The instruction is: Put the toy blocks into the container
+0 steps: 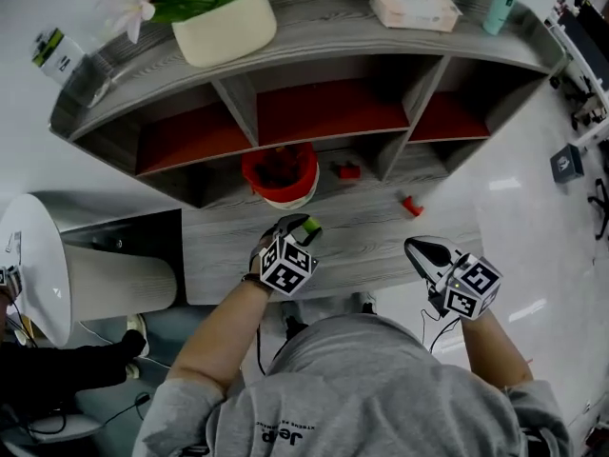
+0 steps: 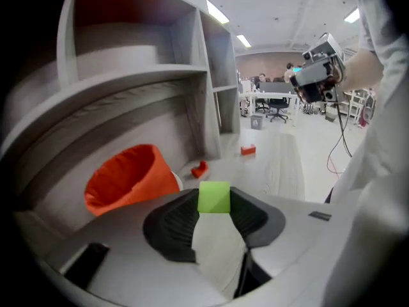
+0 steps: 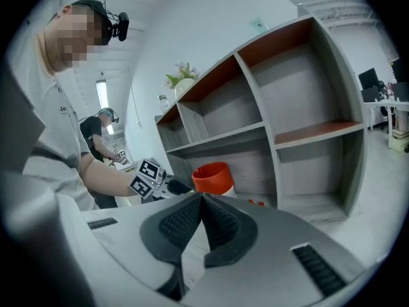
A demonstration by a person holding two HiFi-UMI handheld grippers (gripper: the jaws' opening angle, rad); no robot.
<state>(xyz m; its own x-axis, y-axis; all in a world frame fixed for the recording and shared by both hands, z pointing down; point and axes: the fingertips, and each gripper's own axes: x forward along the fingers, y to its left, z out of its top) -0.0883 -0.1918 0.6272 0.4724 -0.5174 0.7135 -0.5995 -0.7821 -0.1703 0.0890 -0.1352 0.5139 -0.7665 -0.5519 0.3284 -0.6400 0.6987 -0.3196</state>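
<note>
Probably an open-plan office or lab: distant desks [image 2: 268, 96], swivel chairs [image 2: 278, 112], strip ceiling lights [image 2: 218, 13], glossy floor [image 1: 519, 208].

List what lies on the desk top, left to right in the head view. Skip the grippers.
Container → red block → second red block.

Three toy blocks: one green block [image 2: 214, 197] in front of the red container [image 1: 255, 181], one red block [image 1: 349, 170] just right of it, a second red block [image 1: 411, 206] further right. One container. Two grippers: left gripper [image 1: 297, 227], right gripper [image 1: 423, 250]. On the shelf top above the container: one flower pot [image 1: 226, 27], one tissue pack [image 1: 414, 8], one teal bottle [image 1: 501, 5].
</note>
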